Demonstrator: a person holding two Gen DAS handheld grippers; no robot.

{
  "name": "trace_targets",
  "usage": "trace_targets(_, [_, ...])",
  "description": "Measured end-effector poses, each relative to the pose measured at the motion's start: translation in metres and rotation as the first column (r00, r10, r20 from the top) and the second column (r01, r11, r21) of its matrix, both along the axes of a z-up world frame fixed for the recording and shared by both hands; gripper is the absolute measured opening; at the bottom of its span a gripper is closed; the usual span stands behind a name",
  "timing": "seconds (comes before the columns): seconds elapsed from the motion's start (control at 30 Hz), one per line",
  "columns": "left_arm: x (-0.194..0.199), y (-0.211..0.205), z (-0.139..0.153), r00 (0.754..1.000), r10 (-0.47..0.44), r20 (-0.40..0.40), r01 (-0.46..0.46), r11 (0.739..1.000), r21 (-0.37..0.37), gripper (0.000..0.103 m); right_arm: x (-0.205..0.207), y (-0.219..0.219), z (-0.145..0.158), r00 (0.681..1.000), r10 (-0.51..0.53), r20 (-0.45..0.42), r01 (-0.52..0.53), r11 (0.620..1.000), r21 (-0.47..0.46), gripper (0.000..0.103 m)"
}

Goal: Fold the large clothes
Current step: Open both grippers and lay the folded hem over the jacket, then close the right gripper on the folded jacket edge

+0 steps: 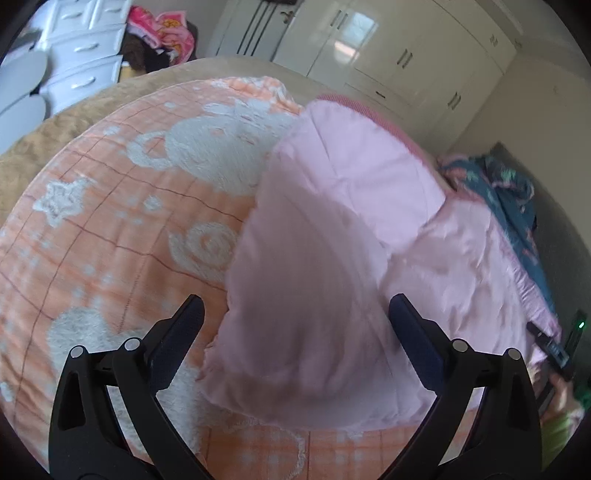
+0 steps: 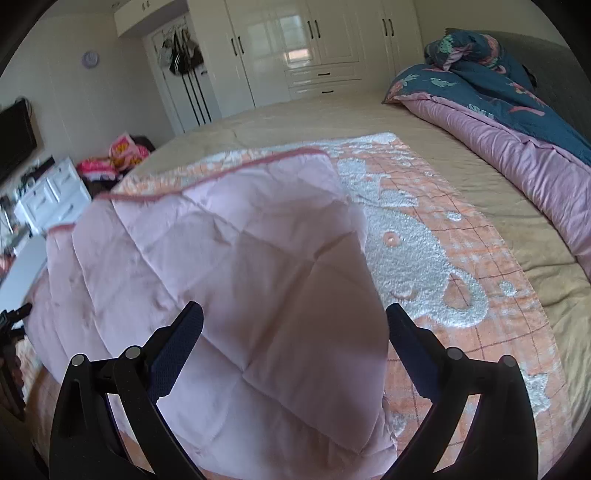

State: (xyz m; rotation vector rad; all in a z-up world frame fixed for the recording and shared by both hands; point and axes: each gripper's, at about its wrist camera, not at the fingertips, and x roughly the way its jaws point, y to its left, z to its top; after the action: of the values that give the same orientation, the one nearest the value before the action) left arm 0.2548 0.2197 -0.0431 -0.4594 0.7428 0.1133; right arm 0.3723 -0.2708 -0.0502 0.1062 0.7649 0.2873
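Observation:
A pale pink quilted cloth (image 1: 332,229) lies folded over on an orange blanket with white patterns (image 1: 122,206) spread on the bed. My left gripper (image 1: 295,314) is open, its fingers either side of the pink cloth's near end, just above it. In the right wrist view the pink cloth (image 2: 236,258), edged with a darker pink trim, fills the middle, on the orange blanket (image 2: 461,266). My right gripper (image 2: 293,314) is open, its fingers straddling the cloth's near part. The right gripper also shows at the far right edge of the left wrist view (image 1: 554,350).
The tan bed sheet (image 2: 424,147) runs under the blanket. A rolled pink and dark blue duvet (image 2: 517,122) lies along the bed's far side. White wardrobes (image 2: 314,48) stand behind. A white drawer unit (image 1: 85,48) and a pile of pink clothes (image 1: 166,29) stand beside the bed.

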Motion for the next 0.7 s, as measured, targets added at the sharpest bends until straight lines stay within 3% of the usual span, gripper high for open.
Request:
trace_targets(0.03, [0.002,-0.004,0.0,1.0,-0.008,0.003,0.008,1.0,0.015,0.093,0.001,0.001,-0.002,1.0,-0.001,0.002,0.001,1.0,-0.012,0.098])
trace_targets(0.07, [0.004,-0.007,0.0,1.0,-0.011,0.0,0.011,1.0,0.028,0.083,0.002,0.001,-0.004,1.0,-0.006,0.001,0.006,1.0,-0.021,0.098])
trace_targets(0.1, [0.005,-0.008,0.0,1.0,-0.017,0.005,0.017,0.999,0.028,0.062,0.003,0.0,-0.006,1.0,-0.011,-0.002,0.011,1.0,-0.016,0.098])
trace_targets(0.13, [0.005,-0.009,0.002,1.0,-0.017,0.01,0.017,0.999,0.033,0.056,0.003,-0.001,-0.006,1.0,-0.015,-0.001,0.015,1.0,-0.011,0.094])
trace_targets(0.17, [0.006,-0.012,0.004,1.0,-0.014,0.011,0.013,0.998,0.061,0.048,0.003,-0.002,-0.007,1.0,-0.013,-0.001,0.013,1.0,-0.006,0.088])
trace_targets(0.2, [0.006,-0.017,0.004,1.0,-0.017,0.013,0.016,0.997,0.078,0.037,0.003,-0.002,-0.007,1.0,-0.006,-0.005,0.006,1.0,-0.006,0.074])
trace_targets(0.27, [0.006,-0.024,0.01,0.999,-0.019,0.029,0.015,0.994,0.106,0.029,0.002,-0.004,-0.007,1.0,-0.021,0.002,0.021,1.0,-0.015,0.057])
trace_targets(0.33, [0.005,-0.029,0.016,0.999,-0.022,0.042,0.016,0.991,0.135,0.026,-0.001,-0.008,-0.004,1.0,-0.021,0.013,0.021,1.0,0.006,0.03])
trace_targets(0.43, [0.005,-0.032,0.032,0.996,-0.023,0.089,0.01,0.99,0.142,0.023,-0.008,-0.008,0.008,0.997,-0.044,0.059,0.043,0.999,0.018,0.017])
trace_targets(0.57, [0.016,-0.038,0.054,0.987,-0.029,0.157,-0.001,0.982,0.189,0.022,-0.018,-0.007,0.028,0.982,-0.104,0.157,0.1,0.994,0.037,0.015])
trace_targets(0.7, [0.034,-0.043,0.062,0.982,-0.026,0.188,-0.015,0.977,0.212,0.021,-0.013,-0.014,0.034,0.971,-0.156,0.183,0.146,0.987,0.07,0.014])
